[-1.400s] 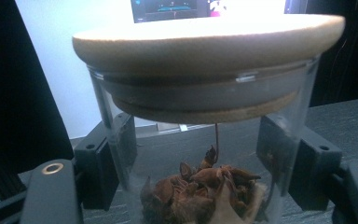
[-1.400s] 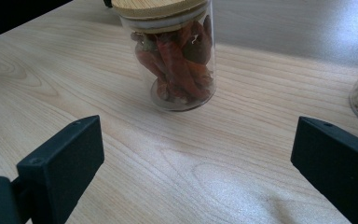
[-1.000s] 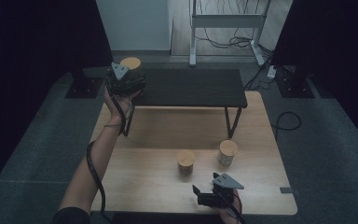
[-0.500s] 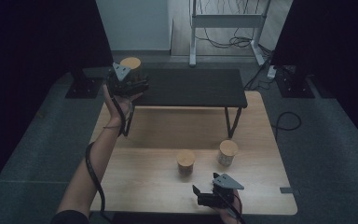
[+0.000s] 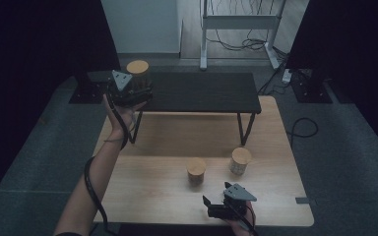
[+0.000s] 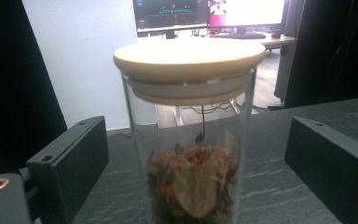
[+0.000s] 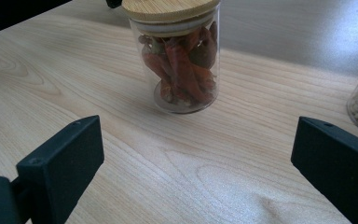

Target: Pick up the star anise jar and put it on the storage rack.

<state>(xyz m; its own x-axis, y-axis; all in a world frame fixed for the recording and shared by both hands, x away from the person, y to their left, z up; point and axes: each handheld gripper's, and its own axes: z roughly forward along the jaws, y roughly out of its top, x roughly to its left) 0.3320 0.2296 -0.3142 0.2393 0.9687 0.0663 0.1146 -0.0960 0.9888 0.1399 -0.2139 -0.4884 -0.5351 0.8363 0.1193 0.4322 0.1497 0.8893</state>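
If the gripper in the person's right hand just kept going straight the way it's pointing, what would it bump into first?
Most likely the jar of red chillies. In the right gripper view it stands on the wooden table ahead of the open right gripper, nearly centred between its jaws, with bare wood before it.

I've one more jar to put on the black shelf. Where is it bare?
The black shelf is bare from the jar at its left end to its right end. The left end is crowded: the left claw stands open around that jar.
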